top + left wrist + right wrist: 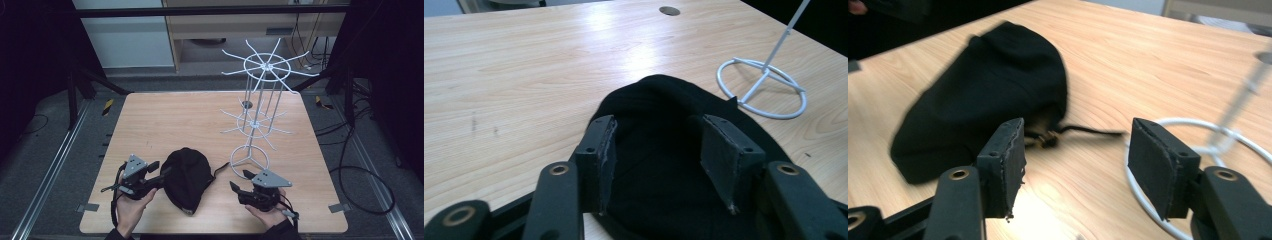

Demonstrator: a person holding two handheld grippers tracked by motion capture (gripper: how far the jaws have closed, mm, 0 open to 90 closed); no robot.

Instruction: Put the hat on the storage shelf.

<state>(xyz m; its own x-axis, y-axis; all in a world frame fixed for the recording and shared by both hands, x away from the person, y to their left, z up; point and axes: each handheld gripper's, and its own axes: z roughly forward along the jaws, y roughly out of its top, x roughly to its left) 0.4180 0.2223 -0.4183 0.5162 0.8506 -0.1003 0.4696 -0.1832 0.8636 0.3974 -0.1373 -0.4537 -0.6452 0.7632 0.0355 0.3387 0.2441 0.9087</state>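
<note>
So the black cap (186,177) was lying flat on the table (165,120), right between the two grippers. The left gripper (162,170) was up against the cap's left side, jaws spread fairly wide. In the left gripper view the cap (664,135) sat between and just past its pads (606,155), and I couldn't see either pad actually squeezing the fabric, so it had hold of nothing as far as I could tell.

The right gripper (239,181) was off to the cap's right, clear of it, with a bit of bare wood in between. Its jaws were wide apart too, with nothing in them. In the right gripper view the cap (993,95) lay ahead and to the left of the jaws, a bit blurred, with its cord (1088,131) trailing out along the table toward the gap between the pads (1008,160).

The white wire rack (257,100) stood just beyond the right gripper, its ring base (1198,135) curving behind that gripper's far pad.
</note>
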